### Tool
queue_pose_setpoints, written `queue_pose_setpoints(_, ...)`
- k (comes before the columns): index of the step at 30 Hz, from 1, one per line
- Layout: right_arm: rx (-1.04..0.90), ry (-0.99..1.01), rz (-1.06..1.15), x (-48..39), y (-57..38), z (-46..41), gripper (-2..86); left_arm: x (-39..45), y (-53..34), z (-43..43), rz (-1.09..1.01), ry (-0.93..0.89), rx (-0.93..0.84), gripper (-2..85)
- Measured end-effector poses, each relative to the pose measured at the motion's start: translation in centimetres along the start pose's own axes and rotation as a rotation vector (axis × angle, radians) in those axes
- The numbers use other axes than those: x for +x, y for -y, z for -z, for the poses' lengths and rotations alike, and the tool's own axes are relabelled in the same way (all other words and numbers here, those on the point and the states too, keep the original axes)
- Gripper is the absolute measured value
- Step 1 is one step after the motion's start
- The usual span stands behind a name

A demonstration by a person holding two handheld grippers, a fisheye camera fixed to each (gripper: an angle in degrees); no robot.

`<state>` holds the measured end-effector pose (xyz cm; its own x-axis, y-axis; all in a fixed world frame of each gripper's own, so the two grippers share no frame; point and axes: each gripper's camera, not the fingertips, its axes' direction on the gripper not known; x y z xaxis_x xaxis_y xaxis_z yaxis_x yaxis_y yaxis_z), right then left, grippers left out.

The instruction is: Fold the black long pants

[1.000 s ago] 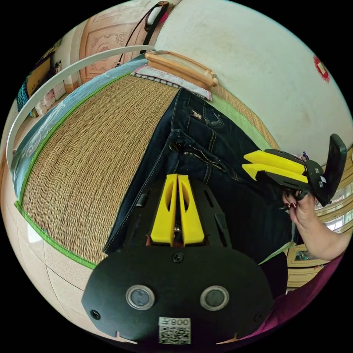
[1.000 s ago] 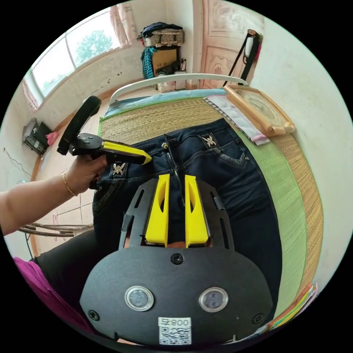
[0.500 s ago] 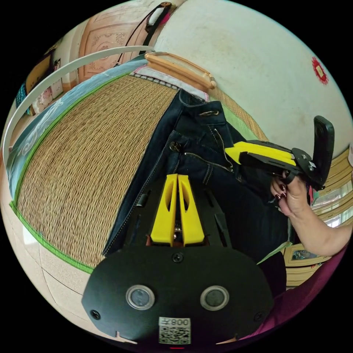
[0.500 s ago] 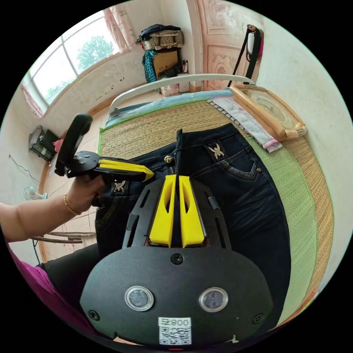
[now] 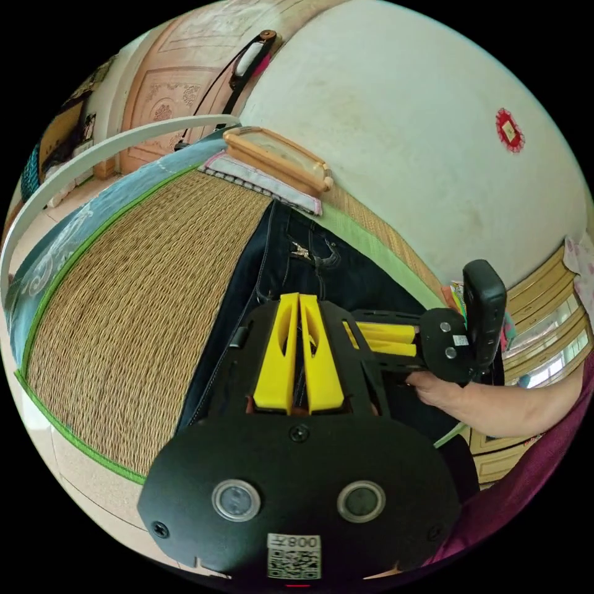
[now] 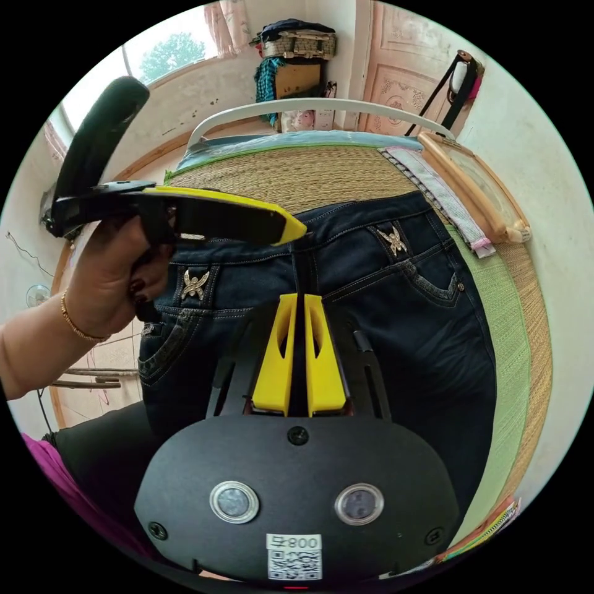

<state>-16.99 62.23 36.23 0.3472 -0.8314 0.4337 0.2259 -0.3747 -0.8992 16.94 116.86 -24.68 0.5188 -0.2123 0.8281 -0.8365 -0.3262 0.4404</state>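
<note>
The dark denim pants (image 6: 402, 322) lie waist-up on a woven straw mat (image 6: 297, 173), with metal butterfly ornaments on both hip pockets. My right gripper (image 6: 297, 298) is shut on a raised ridge of cloth at the middle of the waist. My left gripper (image 6: 297, 230), held in a hand, comes in from the left with its jaws together on the waistband's top edge. In the left gripper view my left gripper (image 5: 300, 298) is shut over the pants (image 5: 291, 260), with dark cloth between its jaws. The right gripper (image 5: 351, 333) lies close beside it on the right.
A wooden frame (image 6: 476, 185) on a striped cloth lies by the wall beyond the pants. A white bed rail (image 6: 309, 105) curves around the mat's far end. The mat (image 5: 136, 297) ends at a green border, with tiled floor below. Books poke out at the lower right.
My right gripper's jaws have shut on the cloth at the fly. The two grippers have come together at the waistband, and the zip and button are now hidden in the raised fold.
</note>
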Motion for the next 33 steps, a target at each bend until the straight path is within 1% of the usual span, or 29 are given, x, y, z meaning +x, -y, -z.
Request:
queue_pose_setpoints(2, 0.013, 0.046, -0.035, 0.9, -0.1, 0.0, 1.7, -0.5, 0.2, -2.1, -0.02, 0.09, -0.091, 0.1)
queue_pose_setpoints(4, 0.013, 0.125, -0.078, 2.6, -0.6, 0.3, 1.1, -1.0, -0.2, -2.3, -0.048, 0.075, -0.071, 0.1)
queue_pose_setpoints(6, 0.044, 0.149, -0.109, 3.9, -1.6, 1.3, 0.6, -1.3, -0.1, -2.5, -0.046, 0.067, -0.082, 0.1)
queue_pose_setpoints(9, 0.056, 0.093, -0.188, 6.2, -4.1, 2.0, 0.3, -1.4, 0.1, -3.0, -0.057, 0.076, -0.089, 0.1)
queue_pose_setpoints(12, -0.008, 0.118, -0.215, 7.8, -6.1, 0.1, 0.2, -1.6, 0.3, -3.5, -0.062, 0.072, -0.097, 0.1)
queue_pose_setpoints(13, -0.035, 0.128, -0.214, 7.9, -6.6, -0.9, 0.2, -1.6, 0.3, -3.6, -0.065, 0.074, -0.102, 0.1)
queue_pose_setpoints(18, -0.004, 0.054, -0.2, 5.9, -8.0, -1.4, 0.2, -0.8, -0.5, -4.2, -0.121, 0.139, -0.119, 0.1)
queue_pose_setpoints(20, 0.015, 0.03, -0.192, 5.5, -8.7, -1.7, 0.2, -1.1, -0.4, -4.6, -0.117, 0.128, -0.118, 0.1)
queue_pose_setpoints(25, 0.017, 0.139, -0.239, 8.2, -9.7, -2.8, 0.2, -2.3, 0.8, -5.8, -0.059, 0.072, -0.142, 0.0)
queue_pose_setpoints(26, 0.017, 0.144, -0.239, 8.4, -9.8, -2.9, 0.2, -2.3, 1.1, -5.9, -0.04, 0.058, -0.143, 0.0)
queue_pose_setpoints(29, 0.014, 0.129, -0.242, 8.8, -10.3, -3.5, 0.3, -1.3, 1.5, -6.2, -0.07, 0.035, -0.12, 0.1)
queue_pose_setpoints(31, 0.033, 0.114, -0.259, 9.0, -11.1, -3.9, 0.3, -0.9, 1.6, -7.5, -0.089, 0.078, -0.153, 0.1)
queue_pose_setpoints(32, 0.039, 0.114, -0.264, 9.1, -11.3, -4.0, 0.3, -1.0, 1.6, -8.9, -0.105, 0.102, -0.198, 0.1)
queue_pose_setpoints(33, 0.05, 0.119, -0.276, 9.4, -11.8, -4.2, 0.3, -1.4, 1.7, -9.2, -0.1, 0.082, -0.172, 0.0)
